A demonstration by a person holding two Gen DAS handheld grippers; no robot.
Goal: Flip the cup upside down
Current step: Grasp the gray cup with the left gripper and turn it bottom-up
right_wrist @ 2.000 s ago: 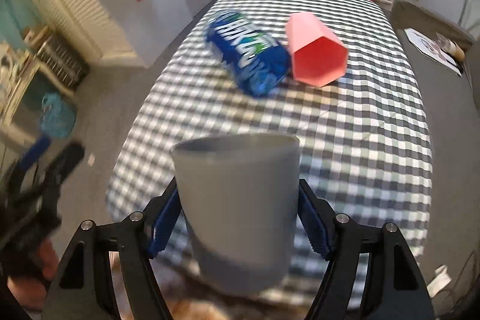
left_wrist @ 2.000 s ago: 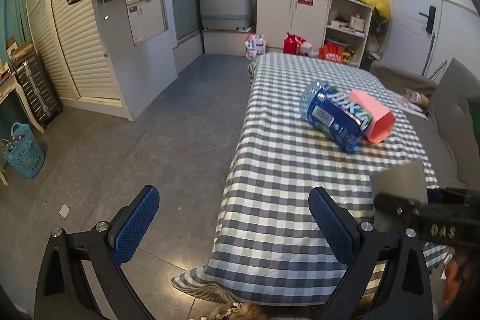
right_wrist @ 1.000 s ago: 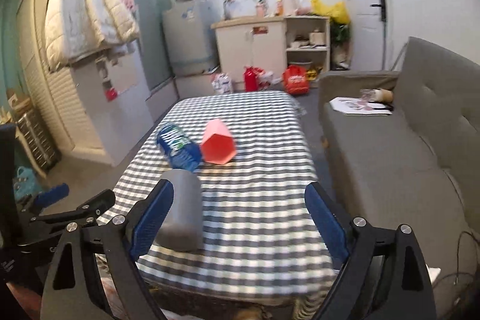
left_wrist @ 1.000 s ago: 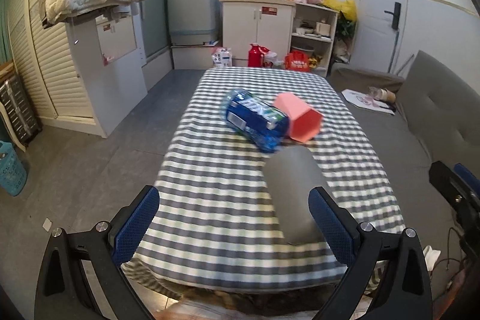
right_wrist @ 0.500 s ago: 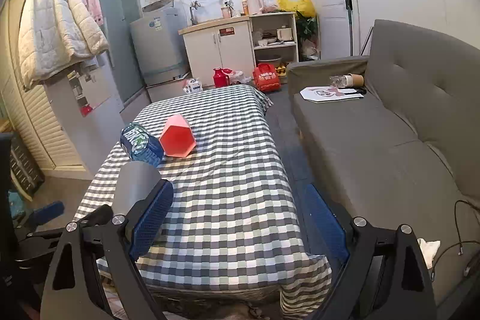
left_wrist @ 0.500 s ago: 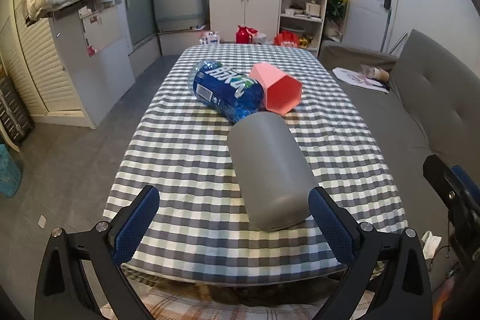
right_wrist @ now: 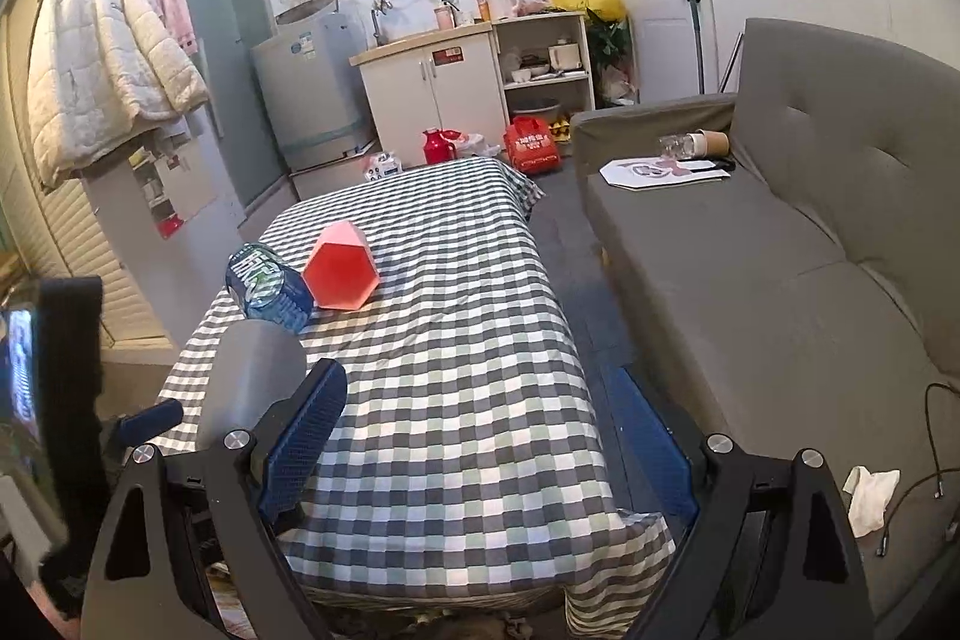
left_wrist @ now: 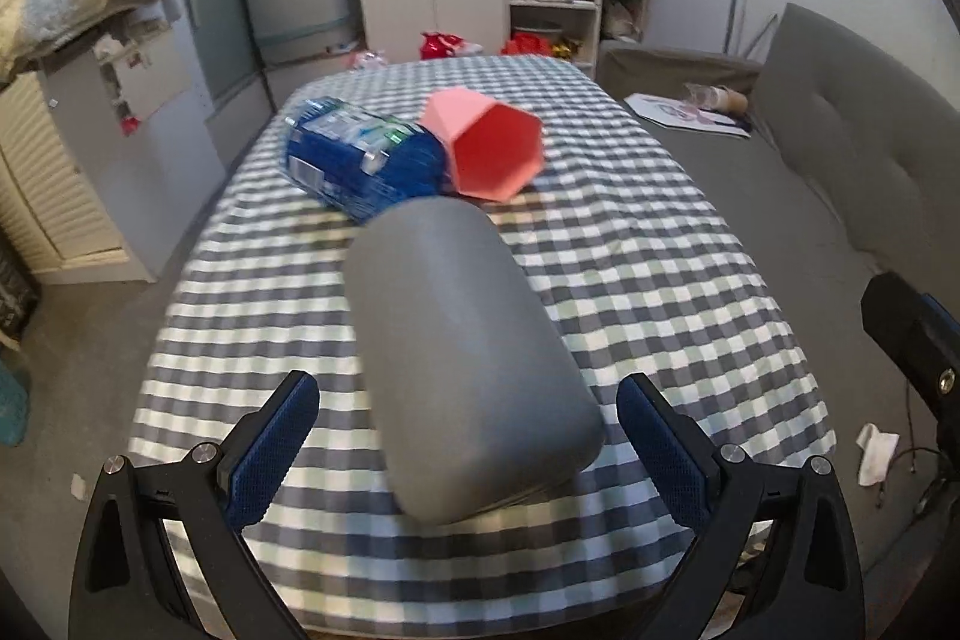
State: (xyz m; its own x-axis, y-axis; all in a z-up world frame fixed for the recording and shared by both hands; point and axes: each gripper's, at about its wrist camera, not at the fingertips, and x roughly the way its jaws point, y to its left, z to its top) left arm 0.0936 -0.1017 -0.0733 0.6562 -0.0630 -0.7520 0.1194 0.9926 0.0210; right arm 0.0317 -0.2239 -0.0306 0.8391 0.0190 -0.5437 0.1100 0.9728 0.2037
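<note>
Now freed from the right gripper (right_wrist: pixel 474 436), which is sitting spread and empty off to the side, the grey cup (left_wrist: pixel 468 364) is lying on the checked tablecloth (left_wrist: pixel 660 292) between the left gripper (left_wrist: pixel 468 445)'s gaping, closing-in jaws, flip not yet finished.

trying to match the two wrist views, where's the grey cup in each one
Left wrist: the grey cup lies on its side at centre, between the open fingers of the left hand-held gripper, closed end nearest the camera.
Right wrist: the grey cup is at lower left, partly behind the left finger of the right hand-held gripper.
Shared landmark: the pink hexagonal cup, lying beyond it on the checked tablecloth.
</note>
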